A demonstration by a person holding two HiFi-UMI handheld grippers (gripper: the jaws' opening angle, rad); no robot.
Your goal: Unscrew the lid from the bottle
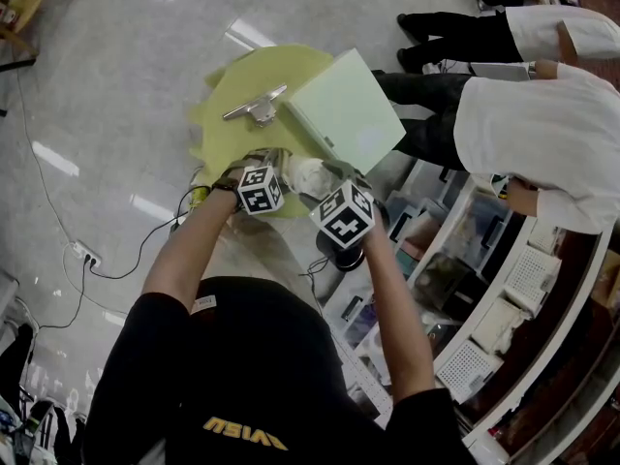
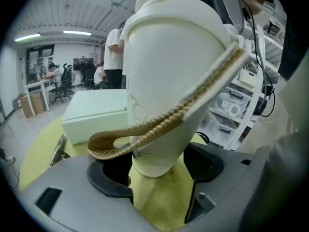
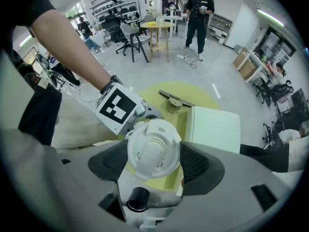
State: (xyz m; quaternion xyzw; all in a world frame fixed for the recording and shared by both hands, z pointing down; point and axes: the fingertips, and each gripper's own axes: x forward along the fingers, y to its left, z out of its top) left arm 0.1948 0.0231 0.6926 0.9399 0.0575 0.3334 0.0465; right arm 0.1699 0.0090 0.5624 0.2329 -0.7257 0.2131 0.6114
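Bottle (image 2: pixel 164 81) gripped by its lower body in the left hand-held gripper (image 2: pixel 157 170), jaws set wide and pressed on both sides, held tilted above the yellow desk (image 1: pixel 232 95) at the centre of the head view. Lid (image 3: pixel 153 151) clamped from above between the pads of the right hand-held gripper (image 3: pixel 154 159), at the centre of that gripper's view. Judged as mid-task: both grips made, lid apparently still seated on the neck, so more turning and the lift-off left to do.

place: lab-office | seen: swivel chairs (image 3: pixel 129 33), stocked shelves (image 1: pixel 542 342), ceiling striplights (image 2: pixel 77 33)
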